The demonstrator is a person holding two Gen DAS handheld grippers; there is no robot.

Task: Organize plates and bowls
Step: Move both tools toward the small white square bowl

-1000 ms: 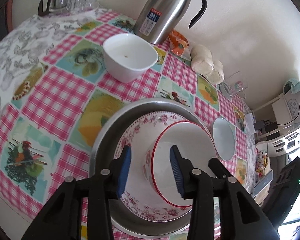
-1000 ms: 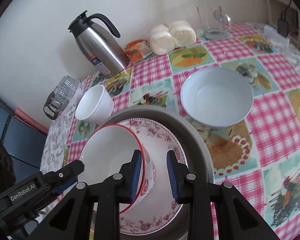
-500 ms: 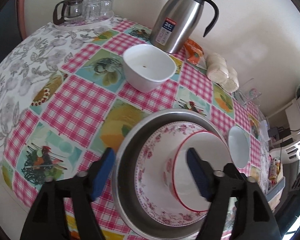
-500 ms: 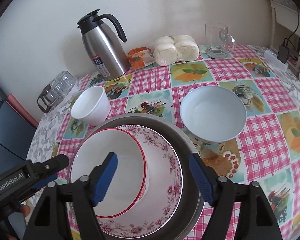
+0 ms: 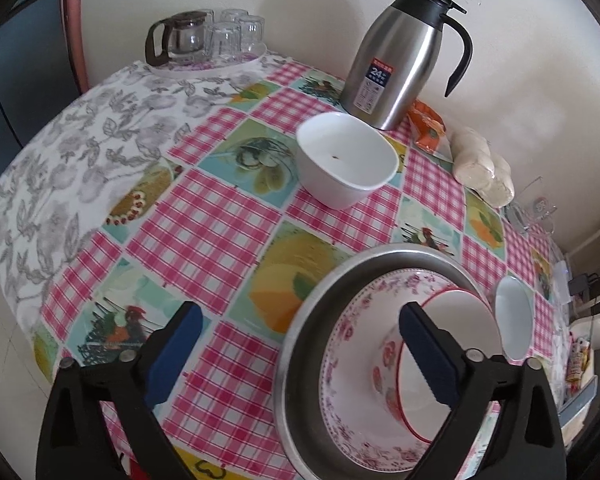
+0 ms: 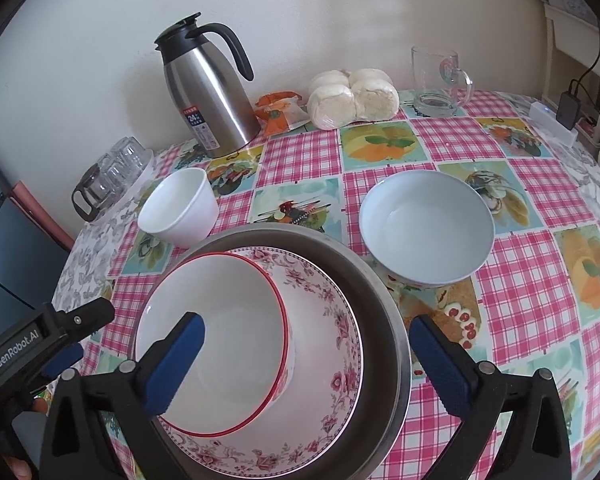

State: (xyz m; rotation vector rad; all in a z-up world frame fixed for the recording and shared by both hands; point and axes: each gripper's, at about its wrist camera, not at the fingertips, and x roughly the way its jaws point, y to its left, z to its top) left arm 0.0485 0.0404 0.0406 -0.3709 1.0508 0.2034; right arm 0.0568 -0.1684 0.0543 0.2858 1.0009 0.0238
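1. Surface (image 6: 520, 280) under a checked cloth carries all the crockery; thermos jug and glasses at the back, not part of the job.
2. Steel basin (image 6: 384, 304) is the base of the stack; floral plate (image 6: 332, 340) nested in it; done.
3. Red-rimmed bowl (image 6: 220, 320) sits on the floral plate, leaning off-centre; placed, judged settled.
4. Pale blue bowl (image 6: 426, 226) stands loose just beside the basin; square white bowl (image 5: 346, 158) likewise apart; both left to stack.
5. Left claw (image 5: 300, 352) and right claw (image 6: 304, 360) have just been opening; both spread wide, pinching nothing; red-rimmed bowl released.
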